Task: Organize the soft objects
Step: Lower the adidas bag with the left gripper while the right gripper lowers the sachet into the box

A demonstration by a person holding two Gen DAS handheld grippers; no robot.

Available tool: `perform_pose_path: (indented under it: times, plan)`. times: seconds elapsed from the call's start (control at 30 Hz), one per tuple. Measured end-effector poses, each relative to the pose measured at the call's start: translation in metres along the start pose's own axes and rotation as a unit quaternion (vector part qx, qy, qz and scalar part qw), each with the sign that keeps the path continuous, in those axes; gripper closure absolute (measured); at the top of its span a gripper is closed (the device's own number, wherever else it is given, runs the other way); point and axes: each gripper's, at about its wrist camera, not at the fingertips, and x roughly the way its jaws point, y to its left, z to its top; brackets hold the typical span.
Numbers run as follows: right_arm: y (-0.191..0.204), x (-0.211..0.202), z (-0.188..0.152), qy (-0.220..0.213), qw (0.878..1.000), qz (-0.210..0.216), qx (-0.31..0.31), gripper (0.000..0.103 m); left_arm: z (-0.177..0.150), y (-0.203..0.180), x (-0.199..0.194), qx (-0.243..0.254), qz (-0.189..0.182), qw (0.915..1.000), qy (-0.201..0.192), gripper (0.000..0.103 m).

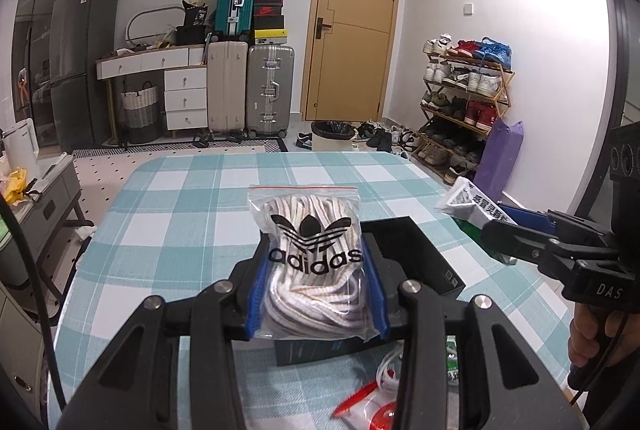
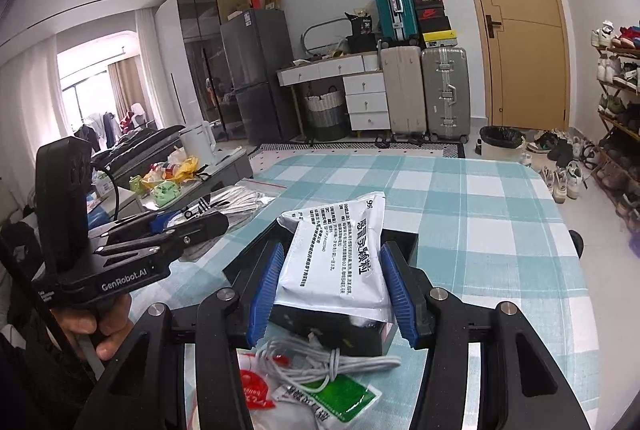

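Note:
My left gripper (image 1: 317, 282) is shut on a clear zip bag (image 1: 308, 230) printed with a black adidas logo and stuffed with white laces. The bag hangs above a black box (image 1: 420, 254) on the checked table (image 1: 168, 214). My right gripper (image 2: 332, 282) is shut on a white and silver packet (image 2: 340, 254) with black Chinese print, also over the black box (image 2: 336, 326). Each gripper shows in the other's view: the right gripper (image 1: 496, 226) with its packet (image 1: 466, 200) at the right, the left gripper (image 2: 200, 224) with the zip bag (image 2: 232, 200) at the left.
A coiled white cable (image 2: 328, 356), a green and white sachet (image 2: 344, 404) and a red and white packet (image 2: 256, 390) lie at the table's near edge. A person's hand (image 2: 96, 326) holds the left gripper's handle. Suitcases (image 1: 248, 90), a bin (image 1: 330, 136) and a shoe rack (image 1: 464, 98) stand beyond the table.

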Motion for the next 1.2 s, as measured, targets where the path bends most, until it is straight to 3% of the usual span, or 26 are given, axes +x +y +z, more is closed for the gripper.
perform_pose_path:
  times: [0.63, 1.2]
  plan:
    - [-0.015, 0.053, 0.002, 0.042, 0.999, -0.008, -0.002, 0.052, -0.007, -0.009, 0.056, 0.019, 0.003, 0.9989, 0.043, 0.063]
    - [-0.012, 0.089, -0.020, 0.094, 0.994, -0.033, -0.052, 0.052, -0.024, -0.017, 0.070, 0.038, -0.001, 0.9968, 0.071, 0.062]
